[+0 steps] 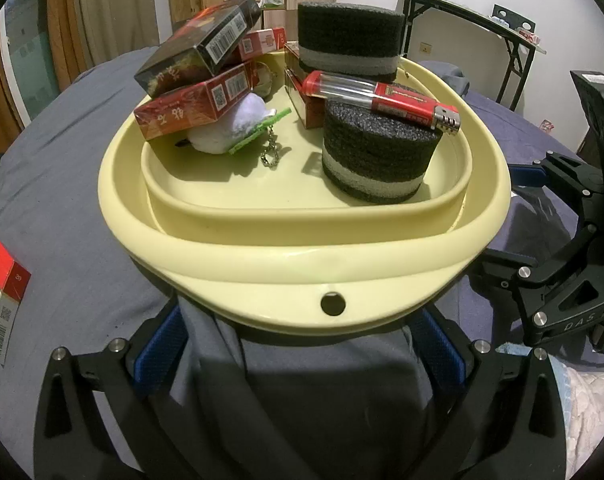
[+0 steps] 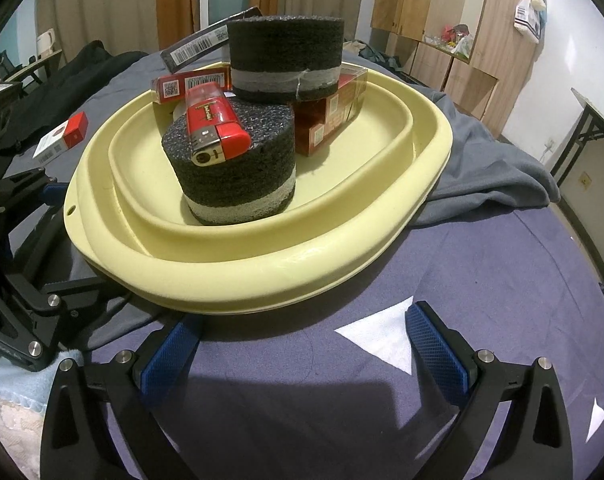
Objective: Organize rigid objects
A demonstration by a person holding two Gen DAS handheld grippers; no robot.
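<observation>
Evidently the one box (image 1: pixel 4 300) still outside the cream tray (image 1: pixel 302 256) lies well off its left rim on the grey cloth, so the left tongs (image 1: pixel 302 354), spread and empty like the right tongs (image 2: pixel 302 350), should straddle its narrow sides squarely.

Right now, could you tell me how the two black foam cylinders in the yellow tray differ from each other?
The near foam cylinder stands on the tray floor; the far foam cylinder sits higher, perched on red boxes. The near foam cylinder carries the red lighter on top; the far foam cylinder's top is bare. Both are upright, black, with a pale band near the bottom.
</observation>
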